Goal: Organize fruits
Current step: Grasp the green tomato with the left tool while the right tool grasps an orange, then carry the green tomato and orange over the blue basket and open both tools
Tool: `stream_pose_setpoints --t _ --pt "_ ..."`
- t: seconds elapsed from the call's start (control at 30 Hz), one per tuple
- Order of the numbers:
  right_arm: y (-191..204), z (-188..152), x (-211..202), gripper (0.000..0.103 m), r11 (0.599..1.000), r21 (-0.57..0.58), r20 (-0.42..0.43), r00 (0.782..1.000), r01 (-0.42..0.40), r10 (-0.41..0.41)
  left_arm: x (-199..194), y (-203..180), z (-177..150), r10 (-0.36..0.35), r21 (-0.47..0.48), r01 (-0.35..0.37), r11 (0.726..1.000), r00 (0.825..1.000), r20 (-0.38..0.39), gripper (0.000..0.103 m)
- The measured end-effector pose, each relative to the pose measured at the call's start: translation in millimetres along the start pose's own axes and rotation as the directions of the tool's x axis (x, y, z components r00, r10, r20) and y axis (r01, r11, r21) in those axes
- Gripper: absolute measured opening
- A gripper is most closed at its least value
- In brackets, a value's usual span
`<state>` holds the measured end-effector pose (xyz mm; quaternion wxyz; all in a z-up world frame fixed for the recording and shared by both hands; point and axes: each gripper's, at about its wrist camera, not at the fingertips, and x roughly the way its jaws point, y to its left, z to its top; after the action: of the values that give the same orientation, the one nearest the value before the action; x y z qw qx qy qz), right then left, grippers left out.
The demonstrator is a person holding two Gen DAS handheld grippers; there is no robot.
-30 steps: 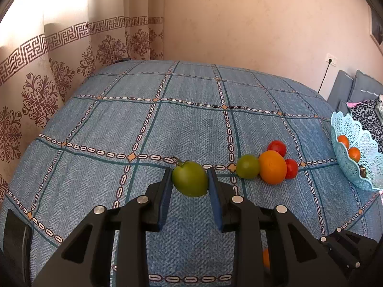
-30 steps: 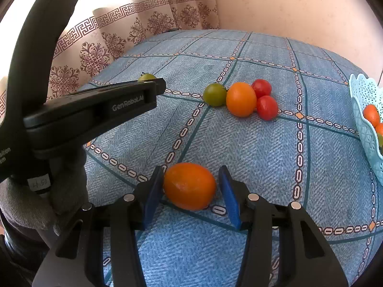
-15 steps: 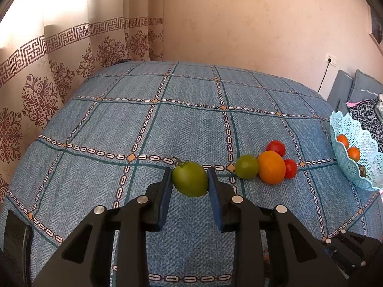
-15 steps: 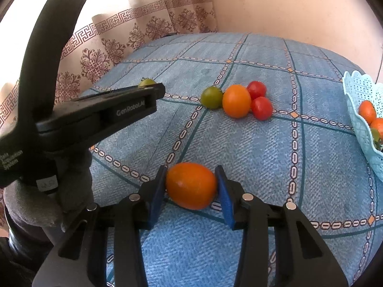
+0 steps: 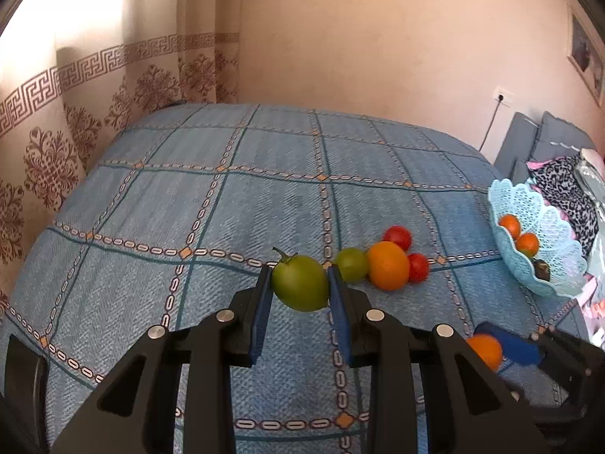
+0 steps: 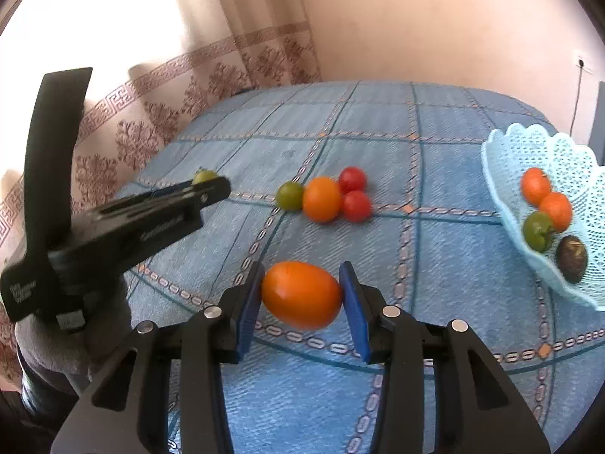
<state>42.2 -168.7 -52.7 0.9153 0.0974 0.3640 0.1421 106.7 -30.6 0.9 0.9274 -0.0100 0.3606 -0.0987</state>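
The left gripper (image 5: 300,287) is clenched on a green tomato (image 5: 300,286), both blue pads pressed to its sides, stem pointing up and left, held above the blue checked bedspread (image 5: 211,212). The right gripper (image 6: 301,297) is clamped the same way on an orange fruit (image 6: 301,295), also clear of the cloth. On the bedspread a cluster lies touching in a row: a small green fruit (image 5: 351,265), an orange (image 5: 388,265) and two red tomatoes (image 5: 397,237), one behind and one to the right of the orange. A light blue lace basket (image 5: 544,265) stands near the bed's right edge. The left view shows only two orange fruits and a dark scrap in it; the right view looks deeper and shows two orange fruits (image 6: 535,186), a green one (image 6: 537,230) and a dark round one (image 6: 573,259). The right view also shows the left gripper from the side, with just the tomato's top above its finger, and a grey-gloved hand (image 6: 68,340) beneath it. The left view catches the right gripper's blue pad and a slice of its fruit at lower right, plus a curtain (image 5: 75,113), a wall socket (image 5: 503,96) and grey cushions (image 5: 529,143).
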Motion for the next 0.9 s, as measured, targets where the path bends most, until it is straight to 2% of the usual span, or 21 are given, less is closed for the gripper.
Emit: stream_pose_setpoints --t 0.5,0.9 --pt "-55.1 19.2 -55.5 0.042 0.99 0.121 0.145 0.985 0.074 -0.092 -20.2 -46.6 11.7 -0.049 0.099 0.046 0.994 0.998 0.031 0.03" --pt "-114.0 33.7 -102.1 0.042 0.952 0.251 0.23 0.944 0.176 -0.236 -30.1 -97.7 26.4 -0.102 0.204 0.087 0.975 0.993 0.064 0.03"
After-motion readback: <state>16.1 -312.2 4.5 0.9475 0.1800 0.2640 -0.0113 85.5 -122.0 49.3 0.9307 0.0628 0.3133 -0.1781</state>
